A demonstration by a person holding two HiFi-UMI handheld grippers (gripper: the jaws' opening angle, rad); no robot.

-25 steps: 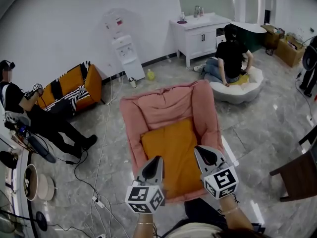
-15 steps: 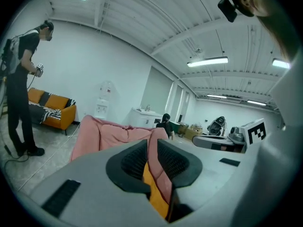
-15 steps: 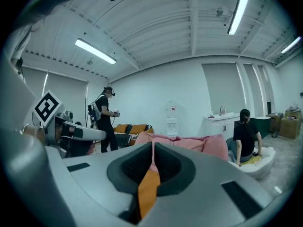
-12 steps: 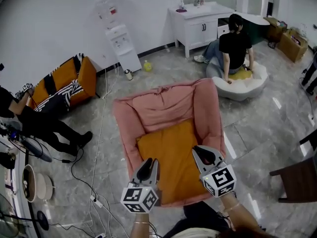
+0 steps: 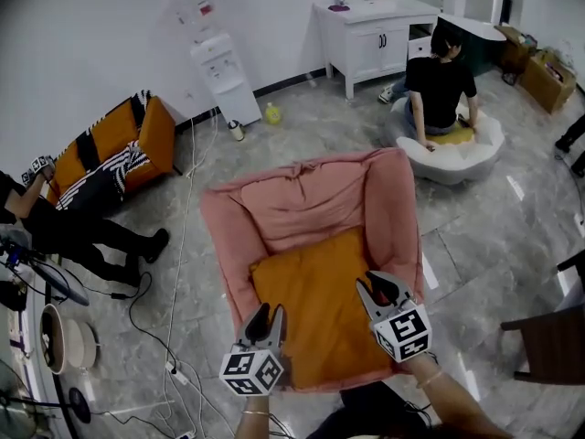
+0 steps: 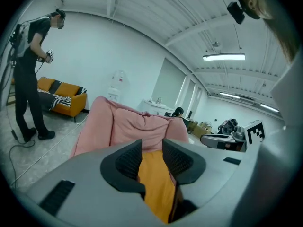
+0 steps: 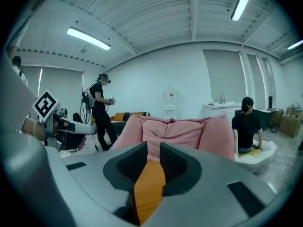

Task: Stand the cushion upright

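An orange cushion (image 5: pixel 315 305) lies flat on the seat of a pink beanbag armchair (image 5: pixel 302 199). My left gripper (image 5: pixel 265 320) hovers over the cushion's near left corner. My right gripper (image 5: pixel 382 289) is over its near right edge. The jaws of both have just been opening and now stand parted, with no pad pressing on anything. In the left gripper view the cushion (image 6: pixel 154 183) shows through the gap of the left gripper (image 6: pixel 151 148), below the pink backrest (image 6: pixel 123 126). The right gripper view shows the cushion (image 7: pixel 147 183) beyond the right gripper (image 7: pixel 153 150).
A person (image 5: pixel 439 90) sits on a white beanbag at the back right, near a white cabinet (image 5: pixel 375 30). A water dispenser (image 5: pixel 215 67) stands at the wall. An orange sofa (image 5: pixel 114 154) and another person (image 5: pixel 55 227) are at the left. Cables (image 5: pixel 178 337) cross the floor.
Both grippers have sunk and moved forward toward the cushion's near edge. Their jaws, shut a second ago, now stand apart. The armchair sits lower in the head view.
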